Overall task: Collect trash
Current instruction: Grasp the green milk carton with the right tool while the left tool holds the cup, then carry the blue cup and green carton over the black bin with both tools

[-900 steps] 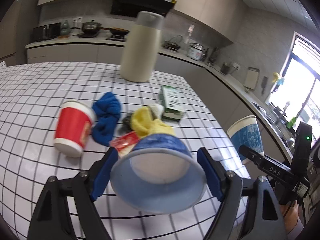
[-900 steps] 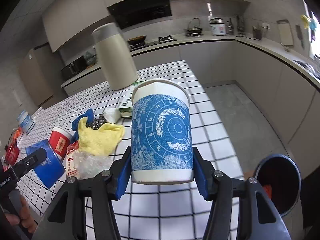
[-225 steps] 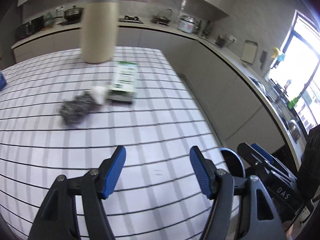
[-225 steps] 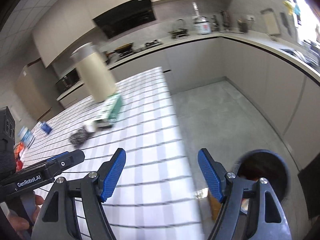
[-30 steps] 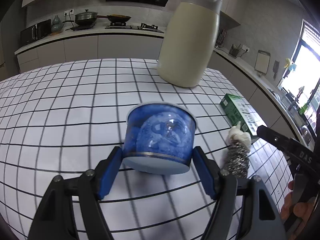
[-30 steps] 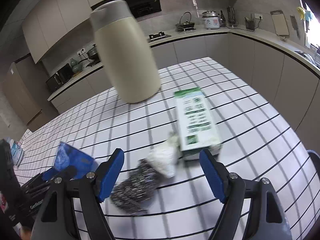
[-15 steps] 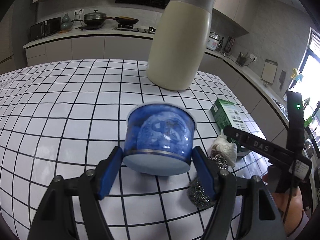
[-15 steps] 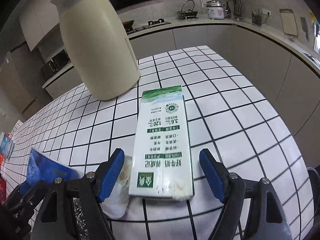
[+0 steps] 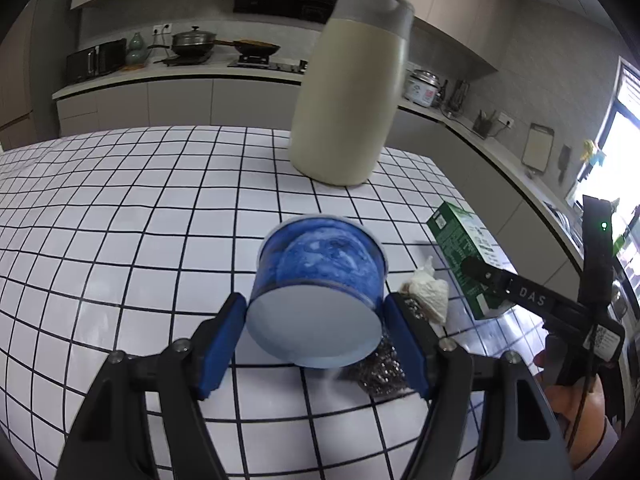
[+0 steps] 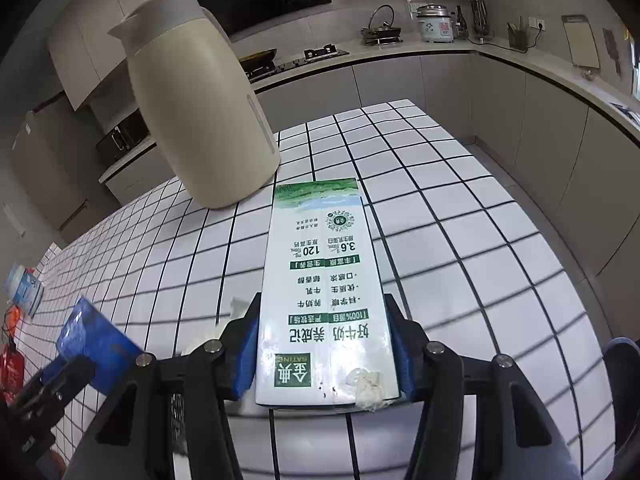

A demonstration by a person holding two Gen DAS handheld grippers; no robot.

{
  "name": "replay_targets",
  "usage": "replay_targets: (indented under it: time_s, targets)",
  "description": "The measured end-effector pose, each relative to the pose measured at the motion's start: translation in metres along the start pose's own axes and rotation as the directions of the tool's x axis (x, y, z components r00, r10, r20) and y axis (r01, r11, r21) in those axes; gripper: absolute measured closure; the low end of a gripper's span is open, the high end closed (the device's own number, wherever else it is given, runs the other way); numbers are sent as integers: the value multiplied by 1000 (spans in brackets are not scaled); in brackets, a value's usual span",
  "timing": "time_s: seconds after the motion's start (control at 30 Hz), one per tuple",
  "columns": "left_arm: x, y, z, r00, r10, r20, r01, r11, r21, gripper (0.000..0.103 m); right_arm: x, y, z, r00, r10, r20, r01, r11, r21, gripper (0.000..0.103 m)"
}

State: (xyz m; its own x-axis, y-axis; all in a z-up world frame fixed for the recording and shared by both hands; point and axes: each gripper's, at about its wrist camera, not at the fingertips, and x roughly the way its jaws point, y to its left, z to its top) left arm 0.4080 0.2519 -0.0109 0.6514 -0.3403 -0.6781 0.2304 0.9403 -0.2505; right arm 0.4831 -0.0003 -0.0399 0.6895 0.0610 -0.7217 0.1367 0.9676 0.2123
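My left gripper (image 9: 314, 342) is shut on a blue paper cup (image 9: 316, 296), held on its side above the tiled table with its white base toward the camera. My right gripper (image 10: 326, 354) has its blue pads against both sides of a green-and-white milk carton (image 10: 324, 292) lying flat on the table. The carton also shows in the left wrist view (image 9: 468, 260), with the right gripper's finger over it. A steel wool scourer (image 9: 380, 372) and a crumpled white wad (image 9: 426, 294) lie beside the cup. The cup shows at the lower left of the right wrist view (image 10: 96, 346).
A tall beige thermos jug (image 9: 352, 104) stands at the back of the tiled table (image 9: 120, 220); it also shows in the right wrist view (image 10: 200, 108). The table edge drops off to the right, with a dark bin rim (image 10: 620, 364) below on the floor. Kitchen counters run behind.
My right gripper has moved forward over the milk carton and closed its pads onto the carton's sides. My left gripper still holds the blue cup and has shifted slightly right.
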Motion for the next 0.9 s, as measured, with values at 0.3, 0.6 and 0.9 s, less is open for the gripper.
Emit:
replay_targets:
  time_s: [0.3, 0.6, 0.9]
  targets:
    - [-3, 4, -23, 997, -35, -73, 38, 999, 35, 31, -39, 2, -64, 997, -68, -39, 67, 998, -11, 46]
    - [10, 5, -18, 994, -30, -105, 31, 999, 13, 24, -34, 0, -65, 996, -78, -48, 79, 997, 12, 36]
    - [10, 11, -21, 995, -71, -70, 71, 997, -6, 27, -26, 3, -55, 997, -54, -49, 54, 999, 3, 43]
